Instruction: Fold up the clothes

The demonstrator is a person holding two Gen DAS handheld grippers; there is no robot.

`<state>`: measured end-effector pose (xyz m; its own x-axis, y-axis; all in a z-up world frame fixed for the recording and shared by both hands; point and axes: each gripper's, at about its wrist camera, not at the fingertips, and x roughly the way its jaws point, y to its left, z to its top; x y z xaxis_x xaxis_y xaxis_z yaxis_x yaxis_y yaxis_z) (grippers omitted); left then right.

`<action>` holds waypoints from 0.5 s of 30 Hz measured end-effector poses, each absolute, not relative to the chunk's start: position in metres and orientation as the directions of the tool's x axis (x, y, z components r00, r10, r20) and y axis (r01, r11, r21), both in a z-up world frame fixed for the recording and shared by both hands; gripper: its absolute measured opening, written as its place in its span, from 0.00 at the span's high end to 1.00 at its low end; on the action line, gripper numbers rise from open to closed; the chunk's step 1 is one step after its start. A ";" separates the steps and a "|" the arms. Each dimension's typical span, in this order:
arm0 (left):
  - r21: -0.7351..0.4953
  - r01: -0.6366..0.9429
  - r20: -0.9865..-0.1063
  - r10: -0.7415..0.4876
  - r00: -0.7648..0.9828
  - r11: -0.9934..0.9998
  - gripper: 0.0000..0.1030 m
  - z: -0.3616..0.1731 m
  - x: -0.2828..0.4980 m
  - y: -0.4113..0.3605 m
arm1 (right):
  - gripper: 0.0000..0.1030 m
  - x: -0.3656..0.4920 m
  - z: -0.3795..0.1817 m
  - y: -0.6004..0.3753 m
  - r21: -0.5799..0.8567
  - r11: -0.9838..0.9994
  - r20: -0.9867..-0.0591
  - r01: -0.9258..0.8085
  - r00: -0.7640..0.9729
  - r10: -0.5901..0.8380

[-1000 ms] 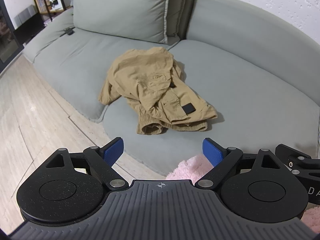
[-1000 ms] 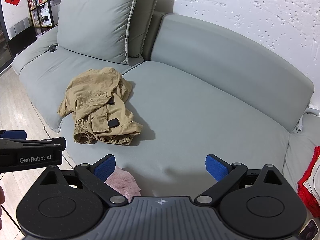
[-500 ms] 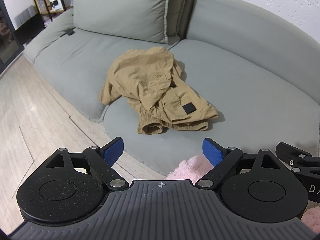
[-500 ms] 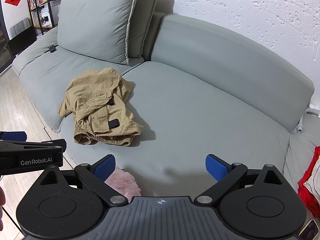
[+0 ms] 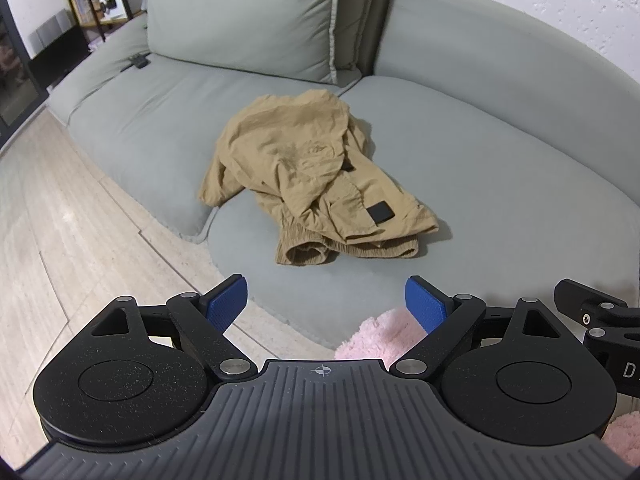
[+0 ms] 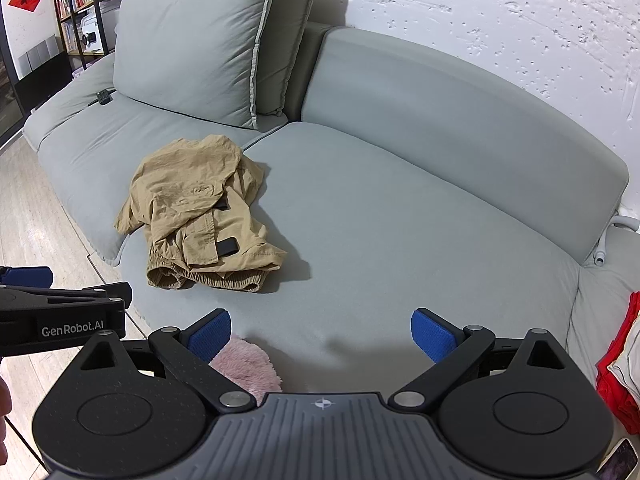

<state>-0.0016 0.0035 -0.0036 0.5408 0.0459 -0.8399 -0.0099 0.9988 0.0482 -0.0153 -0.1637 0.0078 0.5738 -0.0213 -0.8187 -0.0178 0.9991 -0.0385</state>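
Observation:
A crumpled tan garment (image 5: 316,176) with a black patch lies on the grey sofa seat (image 5: 500,208), near its front edge; it also shows in the right wrist view (image 6: 196,216). My left gripper (image 5: 326,306) is open and empty, held back from the sofa's front edge, short of the garment. My right gripper (image 6: 322,334) is open and empty, over the seat's front edge, to the right of the garment. The left gripper's body (image 6: 60,316) shows at the left of the right wrist view.
A large grey cushion (image 6: 188,48) leans on the sofa back. A pink fluffy item (image 6: 248,368) lies below the grippers. Red and white cloth (image 6: 620,360) lies at the far right. Pale wood floor (image 5: 60,240) is at the left, shelves (image 6: 80,12) behind.
Both grippers have barely shifted; the garment lies as before.

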 end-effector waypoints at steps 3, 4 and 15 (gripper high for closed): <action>0.049 -0.016 -0.845 0.050 0.533 0.999 0.12 -0.007 -0.001 0.006 | 0.05 -0.015 0.006 -0.162 -0.040 0.999 -0.822 -0.021 0.569 -0.021; 0.050 -0.017 -0.846 0.052 0.531 0.999 0.12 -0.008 0.000 0.006 | 0.05 -0.014 0.005 -0.162 -0.040 0.999 -0.823 -0.022 0.568 -0.020; 0.047 -0.031 -0.852 0.056 0.521 0.998 0.12 -0.015 0.005 0.012 | 0.05 -0.011 0.001 -0.157 -0.042 0.999 -0.827 -0.031 0.562 -0.017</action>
<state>0.0055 0.0119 -0.0149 0.5210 0.0563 -0.8517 -0.0311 0.9984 0.0469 -0.0110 -0.1571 0.0013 0.5616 -0.0171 -0.8273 -0.0309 0.9987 -0.0416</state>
